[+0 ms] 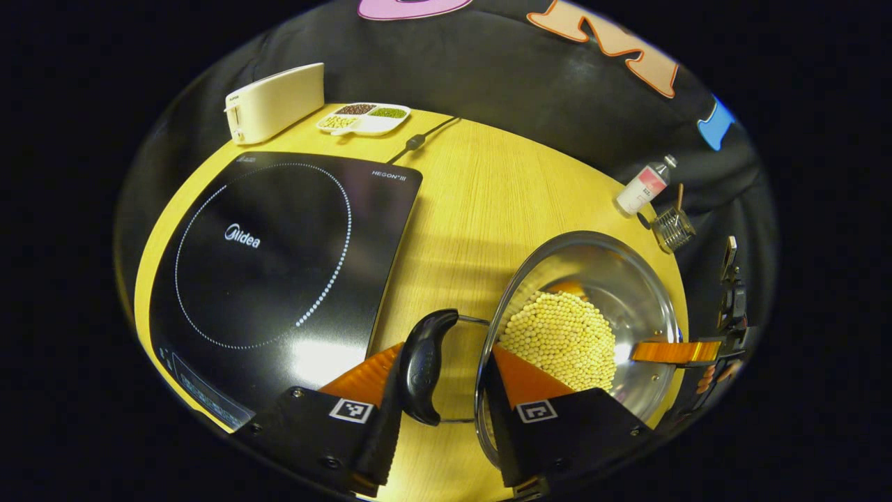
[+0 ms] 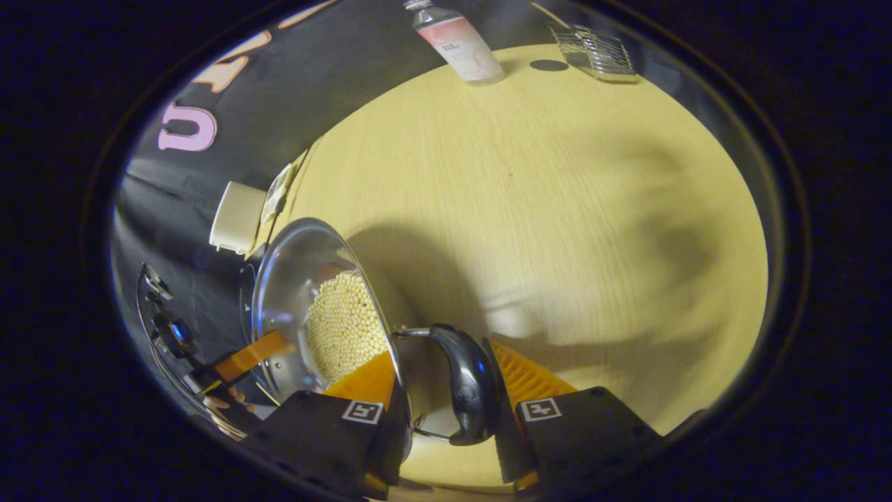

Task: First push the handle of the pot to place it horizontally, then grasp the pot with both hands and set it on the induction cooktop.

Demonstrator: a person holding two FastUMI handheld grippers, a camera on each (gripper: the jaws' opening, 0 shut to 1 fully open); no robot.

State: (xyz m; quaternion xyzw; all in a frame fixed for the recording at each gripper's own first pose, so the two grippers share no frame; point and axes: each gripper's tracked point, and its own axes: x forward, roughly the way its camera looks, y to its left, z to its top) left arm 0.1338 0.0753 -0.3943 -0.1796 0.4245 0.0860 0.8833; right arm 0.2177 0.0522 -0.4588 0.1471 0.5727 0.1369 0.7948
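Fingers first: in the left gripper view the left gripper (image 1: 446,380) has its two fingers spread around one black side handle (image 1: 424,366) of the pot (image 1: 627,279). One finger sits outside the handle, the other reaches over the rim into the pot, and I honestly can't tell if they're actually pressing on it. Same deal in the right gripper view: the right gripper (image 2: 446,387) straddles the opposite black handle (image 2: 470,390), one finger inside the rim, one outside, gap visible, grip unclear.

Going left to right in the left gripper view you get the cream toaster (image 1: 275,101), the black induction cooktop (image 1: 272,265) lying flat just beside the pot, a small divided dish of beans (image 1: 364,117) and a power cord (image 1: 421,138) behind it. Further right is a bottle (image 1: 644,187) and a wire basket (image 1: 672,229). The right gripper view gives a big stretch of bare wooden table (image 2: 557,209) instead.

The pot itself is shiny steel and round, with a heap of pale yellow beans (image 1: 561,338) in the bottom. It's on the table, not on the cooktop.
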